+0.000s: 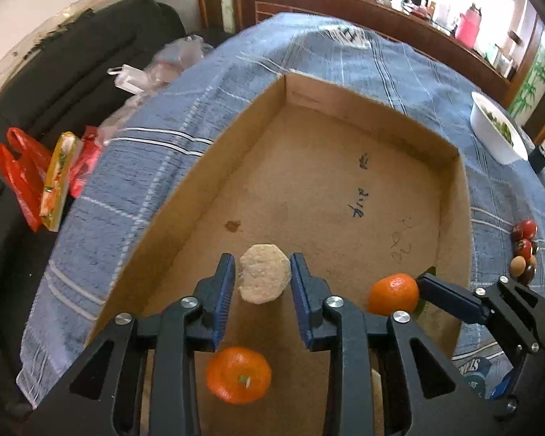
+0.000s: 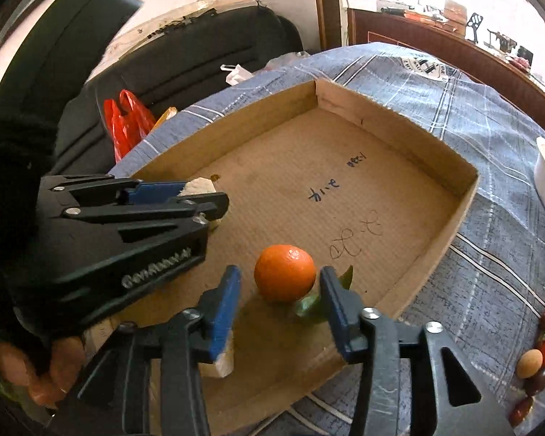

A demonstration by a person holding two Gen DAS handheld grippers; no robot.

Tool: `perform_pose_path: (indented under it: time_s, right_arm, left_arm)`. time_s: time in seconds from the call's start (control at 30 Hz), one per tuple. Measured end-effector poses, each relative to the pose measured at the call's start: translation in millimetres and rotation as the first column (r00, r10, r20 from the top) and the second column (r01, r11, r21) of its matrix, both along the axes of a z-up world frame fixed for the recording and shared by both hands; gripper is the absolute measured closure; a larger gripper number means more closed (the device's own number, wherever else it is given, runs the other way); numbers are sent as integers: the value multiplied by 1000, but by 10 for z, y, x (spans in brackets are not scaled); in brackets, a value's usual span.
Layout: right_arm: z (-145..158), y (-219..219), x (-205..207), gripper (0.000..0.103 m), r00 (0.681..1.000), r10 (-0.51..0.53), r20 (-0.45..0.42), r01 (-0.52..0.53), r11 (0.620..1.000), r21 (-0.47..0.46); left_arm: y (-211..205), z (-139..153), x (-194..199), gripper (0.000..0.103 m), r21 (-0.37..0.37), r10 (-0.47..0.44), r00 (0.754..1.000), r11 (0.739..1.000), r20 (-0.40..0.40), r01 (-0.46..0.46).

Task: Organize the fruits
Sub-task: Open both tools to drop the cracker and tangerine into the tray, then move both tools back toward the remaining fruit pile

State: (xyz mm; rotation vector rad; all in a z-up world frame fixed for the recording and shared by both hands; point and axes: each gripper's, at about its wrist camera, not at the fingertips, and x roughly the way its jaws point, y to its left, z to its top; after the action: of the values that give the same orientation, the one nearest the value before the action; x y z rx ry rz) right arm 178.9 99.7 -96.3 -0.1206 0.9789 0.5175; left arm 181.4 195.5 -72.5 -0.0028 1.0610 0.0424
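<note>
Resting in the cardboard tray, a pale fruit is flanked by the left gripper, slightly parted. An orange is bracketed, unpressed, by the right gripper.

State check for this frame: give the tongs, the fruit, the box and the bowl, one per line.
left tongs: open, astride the pale fruit
right tongs: open, astride the leafy orange
second orange: loose on the box floor
cardboard box: open-topped, on the blue cloth
white bowl: upright, holding greens

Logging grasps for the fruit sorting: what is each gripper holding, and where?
Nothing. The left gripper stands open around the pale fruit, the right gripper open around the orange; both rest in the cardboard box.
</note>
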Motion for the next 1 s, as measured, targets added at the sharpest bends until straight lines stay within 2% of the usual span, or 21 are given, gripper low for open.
perform_pose_path:
  time_s: [0.03, 0.07, 0.13, 0.2, 0.3, 0.43, 0.7, 0.83, 1.0]
  right_arm:
    - [35, -11, -16, 52, 1000, 4, 5, -4, 1000, 7]
    - [80, -39, -59, 49, 1000, 8, 15, -8, 1000, 16]
    - [172, -121, -141, 44, 999, 0, 38, -1, 1000, 25]
    - [268, -252, -259, 44, 998, -15, 56, 13, 999, 40]
    - [402, -518, -475, 43, 995, -57, 86, 52, 997, 59]
    - [526, -921, -760, 27, 979, -147, 140, 142, 989, 42]
    - [648, -1770, -1273, 20, 902, -376, 210, 396, 916, -58]
    - [734, -2033, -1514, 17, 866, -438, 242, 467, 881, -77]
    - [776, -2212, -1718, 14, 804, -509, 308, 570, 807, -156]
  left_arm:
    - [8, 37, -31, 59, 6, 11, 1000, 1000, 7, -11]
    - [15, 113, -101, 55, 13, 29, 999, 999, 32, -30]
    - [-2, 252, -238, 54, 35, 55, 995, 998, 82, -58]
    - [-13, 373, -368, 52, 49, 81, 989, 995, 122, -87]
    - [-103, 562, -597, 38, 79, 121, 974, 987, 191, -138]
    - [-373, 760, -870, 25, 106, 122, 958, 982, 258, -154]
    - [-1069, 966, -1279, 24, 77, -12, 955, 997, 297, -11]
    - [-1311, 998, -1386, 24, 80, -67, 955, 996, 288, 45]
    - [-1474, 963, -1519, 24, 92, -106, 956, 992, 274, 83]
